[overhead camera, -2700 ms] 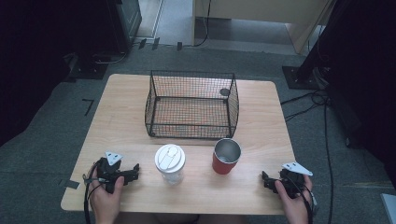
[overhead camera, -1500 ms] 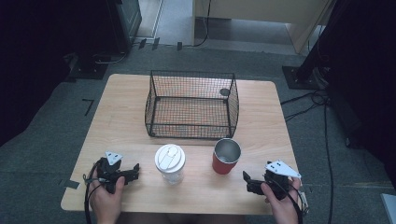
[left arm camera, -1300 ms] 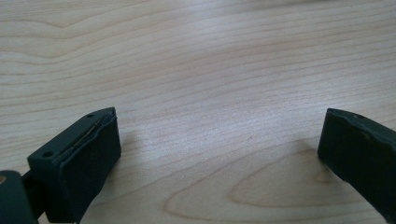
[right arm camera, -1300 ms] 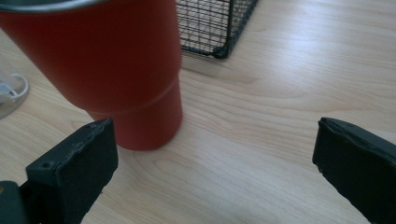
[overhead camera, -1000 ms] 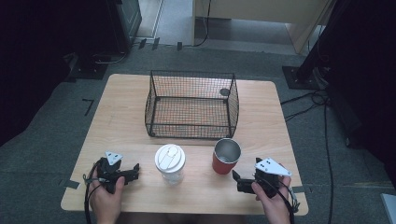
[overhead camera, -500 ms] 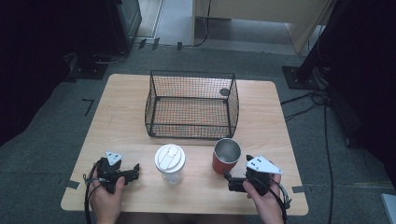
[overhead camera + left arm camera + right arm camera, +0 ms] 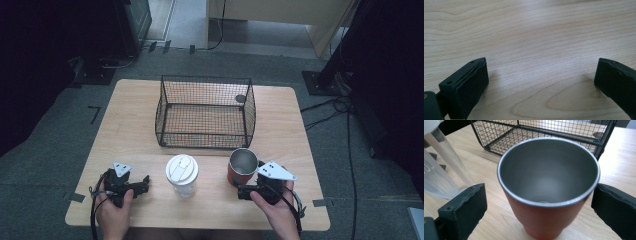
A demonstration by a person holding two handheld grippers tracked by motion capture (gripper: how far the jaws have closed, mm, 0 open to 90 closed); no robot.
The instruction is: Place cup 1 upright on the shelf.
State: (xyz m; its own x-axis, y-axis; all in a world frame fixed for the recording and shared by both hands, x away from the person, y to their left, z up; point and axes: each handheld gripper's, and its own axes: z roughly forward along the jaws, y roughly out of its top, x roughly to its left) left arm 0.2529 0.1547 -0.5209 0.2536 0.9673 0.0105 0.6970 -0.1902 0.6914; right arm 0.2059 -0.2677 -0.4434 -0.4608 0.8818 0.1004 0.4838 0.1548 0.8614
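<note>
The red cup (image 7: 243, 170) is stood upright on the wooden table (image 7: 125, 120), its long axis vertical and its open steel-lined mouth turned straight up; it is placed just in front of the right front corner of the wire basket (image 7: 205, 111), with a narrow strip of bare wood left between the two. In the right gripper view the cup (image 7: 548, 192) is seen between the two black jaws of the right gripper (image 7: 537, 207), which are spread wide, one at each side of the wall; a gap is seen at each side, and nothing is clamped. In the high view that gripper (image 7: 241, 189) is held low at the cup's front right side, close to the table's near edge. To the left of the cup, a little apart, a clear tumbler with a white lid (image 7: 182, 175) is stood upright. Open tabletop is left to the right of the cup as far as the table's right edge. Well to the left of the cup, beyond the tumbler, the left gripper (image 7: 144, 183) is rested on the table; its jaws are seen wide apart over bare wood in the left gripper view (image 7: 539, 82), with nothing held.
</note>
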